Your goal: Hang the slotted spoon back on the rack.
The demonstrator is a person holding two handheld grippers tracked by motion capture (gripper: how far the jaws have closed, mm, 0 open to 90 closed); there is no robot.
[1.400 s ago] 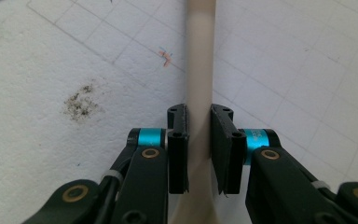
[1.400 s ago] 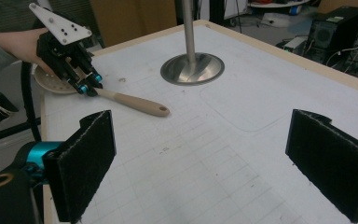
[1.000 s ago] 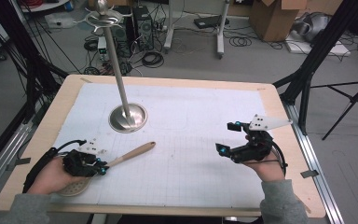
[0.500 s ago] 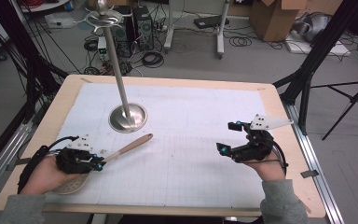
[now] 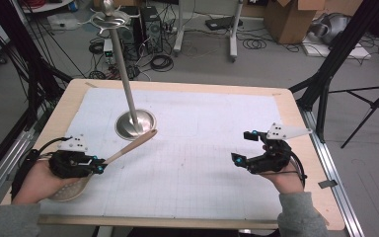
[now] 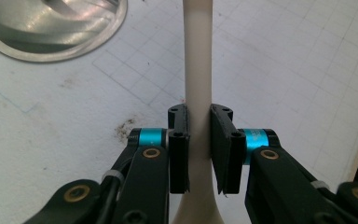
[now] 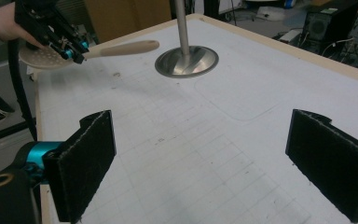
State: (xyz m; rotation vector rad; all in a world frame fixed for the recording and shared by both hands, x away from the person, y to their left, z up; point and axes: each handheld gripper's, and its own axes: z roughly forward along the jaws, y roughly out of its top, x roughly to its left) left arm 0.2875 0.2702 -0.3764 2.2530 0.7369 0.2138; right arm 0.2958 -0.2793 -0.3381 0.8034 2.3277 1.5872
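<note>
While left gripper (image 5: 100,167) clamps spoon (image 5: 131,146) near table edge (image 5: 177,222), right gripper (image 5: 242,148) wide open

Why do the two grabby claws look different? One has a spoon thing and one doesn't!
The left gripper is shut on the handle of the wooden spoon, while the right gripper holds nothing. The left gripper's jaws sit close together, pinching the handle; the right gripper's jaws stand wide apart. The left gripper is near the metal stand; the right one is farther from it. Both are black with blue rings, and each is held in a hand.
</note>
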